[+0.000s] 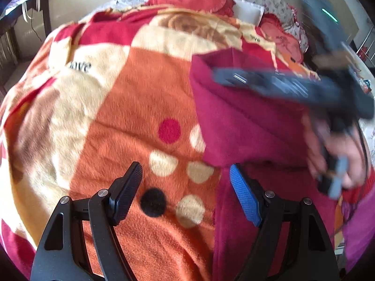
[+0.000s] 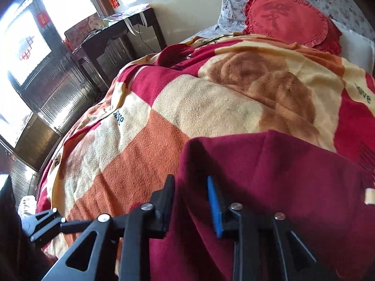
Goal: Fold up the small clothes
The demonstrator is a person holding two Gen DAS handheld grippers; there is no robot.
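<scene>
Sunlight falls across a bed covered by a fuzzy blanket (image 1: 131,98) with orange, cream and red squares and big dots. A red heart-shaped pillow (image 2: 288,16) sits at the far end, and a dark desk (image 2: 121,35) stands by the bright window.

The dark red garment (image 1: 246,126) lies on the blanket, on the right side of the left camera's view. It looks like soft fleece. One part is already laid over, with a neat folded edge facing the dots.

The left gripper (image 1: 187,187) hangs above the blanket with its black and blue fingers wide apart. It holds nothing, and its blue finger is over the edge of the cloth.

The right gripper (image 2: 191,199) is low over the garment near its folded corner. Its fingers stand a little apart, and I see no cloth pinched between them.

I think the cloth is light and floppy. It will bend and sag when lifted, and it should not slip much on the fuzzy blanket. It cannot break. A good place to grab is a corner or a doubled edge, where the cloth is thicker.

In the left camera's view the right gripper and the person's hand (image 1: 339,159) are blurry. The near and right ends of the garment are cut off, so I cannot tell what kind of clothing it is. A small pale tag (image 2: 369,195) peeks in at the edge.
</scene>
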